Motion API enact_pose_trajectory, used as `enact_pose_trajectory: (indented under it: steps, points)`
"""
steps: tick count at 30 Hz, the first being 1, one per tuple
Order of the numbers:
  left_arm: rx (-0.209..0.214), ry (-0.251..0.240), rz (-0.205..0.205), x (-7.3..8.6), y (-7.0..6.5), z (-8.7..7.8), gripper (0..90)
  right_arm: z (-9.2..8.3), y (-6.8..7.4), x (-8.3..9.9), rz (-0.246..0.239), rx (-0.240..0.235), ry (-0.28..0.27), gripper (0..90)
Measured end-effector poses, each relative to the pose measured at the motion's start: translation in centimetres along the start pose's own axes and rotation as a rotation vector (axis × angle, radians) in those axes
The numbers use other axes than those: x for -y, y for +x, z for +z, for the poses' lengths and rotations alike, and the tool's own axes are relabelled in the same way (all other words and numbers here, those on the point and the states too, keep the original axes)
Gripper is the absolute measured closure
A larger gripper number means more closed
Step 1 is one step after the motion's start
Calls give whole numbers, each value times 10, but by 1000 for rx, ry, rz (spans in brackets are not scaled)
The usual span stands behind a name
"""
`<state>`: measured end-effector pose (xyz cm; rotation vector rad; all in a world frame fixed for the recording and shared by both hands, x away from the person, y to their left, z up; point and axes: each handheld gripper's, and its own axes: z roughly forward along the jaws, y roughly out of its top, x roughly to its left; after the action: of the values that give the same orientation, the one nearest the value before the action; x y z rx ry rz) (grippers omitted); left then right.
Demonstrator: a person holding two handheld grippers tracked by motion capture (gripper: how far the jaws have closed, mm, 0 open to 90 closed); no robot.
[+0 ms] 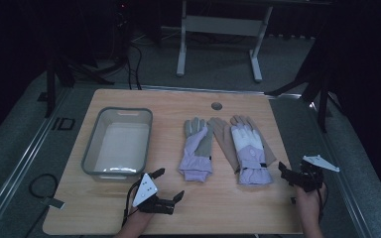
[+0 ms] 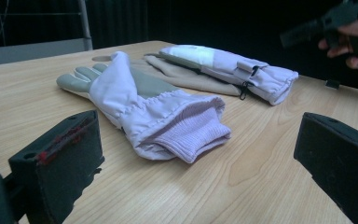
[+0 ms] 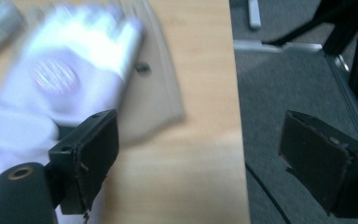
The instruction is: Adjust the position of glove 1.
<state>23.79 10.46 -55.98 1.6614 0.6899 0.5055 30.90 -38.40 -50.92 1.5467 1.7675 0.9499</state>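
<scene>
Wooden table (image 1: 228, 208) on grey carpet, dark curtains behind. Nearest, left gripper (image 1: 171, 186) at the front edge, jaws spread wide, nothing between them, aimed at the cuff of the left glove (image 1: 197, 148); in the left gripper view that glove (image 2: 144, 109) lies just ahead of the jaws, cuff toward them. Right gripper (image 1: 284, 174) at the right front corner, jaws released too, empty, just beside the cuff of the right glove (image 1: 248, 146), blurred in the right gripper view (image 3: 74, 70). Both gloves flat mid-table, fingers pointing away, side by side. Grey plastic bin (image 1: 92, 148) left of them. Round hole (image 1: 217, 106) near the far edge, white desk frame (image 1: 218, 29) beyond
</scene>
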Motion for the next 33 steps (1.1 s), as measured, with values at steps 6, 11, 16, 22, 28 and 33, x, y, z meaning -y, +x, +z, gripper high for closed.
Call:
enact_pose_trajectory:
  steps: [6, 11, 16, 22, 28, 33]
  points:
    - [4, 2, 5, 0, 0, 0, 11, -11, 11, -35, 38, -87, -37, 160]
    - [5, -2, -4, 0, 0, 0, 11, -12, 23, -63, 80, -126, -80, 124]
    - [7, 3, 6, 0, 0, 0, 11, -11, 45, -80, 10, -147, -81, 109]
    - [9, 1, 3, 0, 0, 0, 11, 0, 80, -99, -41, -206, -59, 108]
    - [12, 1, 1, 0, 0, 0, 11, 11, 111, -109, -76, -249, -55, 110]
    - [14, 0, 1, 0, 0, 0, 11, 22, 138, -112, -109, -281, -42, 126]
